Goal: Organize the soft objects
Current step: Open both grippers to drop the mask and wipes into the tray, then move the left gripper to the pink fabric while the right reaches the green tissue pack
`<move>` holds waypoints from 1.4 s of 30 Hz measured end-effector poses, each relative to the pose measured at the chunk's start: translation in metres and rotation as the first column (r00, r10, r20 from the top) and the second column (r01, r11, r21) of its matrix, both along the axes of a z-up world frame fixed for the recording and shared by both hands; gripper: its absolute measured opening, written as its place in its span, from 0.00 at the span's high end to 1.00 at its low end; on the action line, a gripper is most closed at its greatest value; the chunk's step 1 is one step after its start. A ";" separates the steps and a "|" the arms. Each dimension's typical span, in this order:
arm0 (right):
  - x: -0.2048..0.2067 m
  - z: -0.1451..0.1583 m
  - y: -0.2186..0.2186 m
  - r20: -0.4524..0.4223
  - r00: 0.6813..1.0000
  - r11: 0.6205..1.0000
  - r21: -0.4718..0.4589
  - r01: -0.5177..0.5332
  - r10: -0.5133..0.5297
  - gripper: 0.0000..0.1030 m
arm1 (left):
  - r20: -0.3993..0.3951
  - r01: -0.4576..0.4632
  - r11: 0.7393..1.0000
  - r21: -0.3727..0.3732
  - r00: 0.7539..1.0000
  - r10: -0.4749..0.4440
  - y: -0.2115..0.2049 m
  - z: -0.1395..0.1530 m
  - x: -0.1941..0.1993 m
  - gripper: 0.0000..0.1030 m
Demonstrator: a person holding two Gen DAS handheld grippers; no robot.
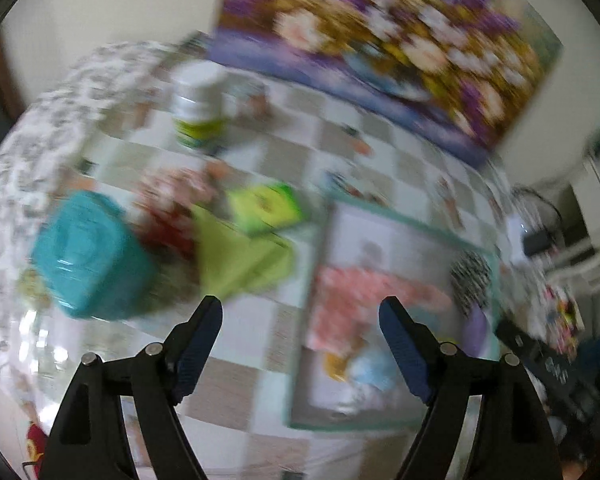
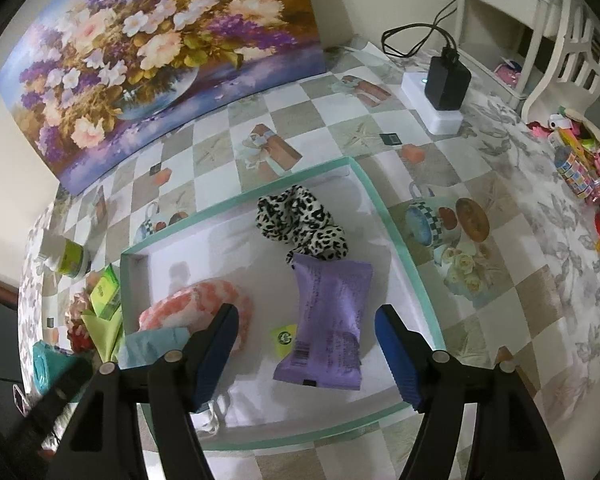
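Purple packet (image 2: 328, 320) lies inside the tray (image 2: 404, 248), just in front of the leopard-print scrunchie (image 2: 300, 222), with the pink scrunchie (image 2: 192, 304) beside it. Both hand-held grippers, right (image 2: 306, 346) and left (image 1: 300, 336), gape wide, holding nothing.

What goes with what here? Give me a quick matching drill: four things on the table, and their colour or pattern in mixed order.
Things:
1. wrapped packet in the tray
2. scrunchie at the tray's far side
3. lidded tub outside the tray
4. cloth outside the tray

Looks:
A. teal
B. purple
C. yellow-green
D. black and white spots

Pairs: 1-B, 2-D, 3-A, 4-C
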State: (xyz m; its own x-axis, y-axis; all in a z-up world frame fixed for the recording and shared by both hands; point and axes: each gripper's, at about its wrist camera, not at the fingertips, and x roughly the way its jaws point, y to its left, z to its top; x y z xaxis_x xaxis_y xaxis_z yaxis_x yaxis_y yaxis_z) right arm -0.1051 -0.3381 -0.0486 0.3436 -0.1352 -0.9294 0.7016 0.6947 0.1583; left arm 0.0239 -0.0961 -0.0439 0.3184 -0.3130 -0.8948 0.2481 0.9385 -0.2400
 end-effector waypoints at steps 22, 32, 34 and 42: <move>0.063 0.022 0.119 0.123 0.917 0.925 -0.048 -0.376 0.379 0.16 | 0.077 -0.375 0.927 -0.004 0.924 0.374 0.135 0.013 0.057 0.07; 0.111 0.009 0.147 0.135 0.875 0.885 -0.040 -0.463 0.464 0.16 | 0.075 -0.284 0.959 0.024 0.957 0.281 0.108 0.006 0.080 0.00; 0.120 0.007 0.151 0.130 0.868 0.877 -0.041 -0.479 0.479 0.16 | 0.073 -0.280 0.960 0.033 0.958 0.277 0.105 0.003 0.086 0.00; 0.152 -0.012 0.161 0.072 0.844 0.847 -0.049 -0.530 0.532 0.16 | 0.025 -0.222 0.972 0.070 0.975 0.221 0.082 -0.010 0.105 0.00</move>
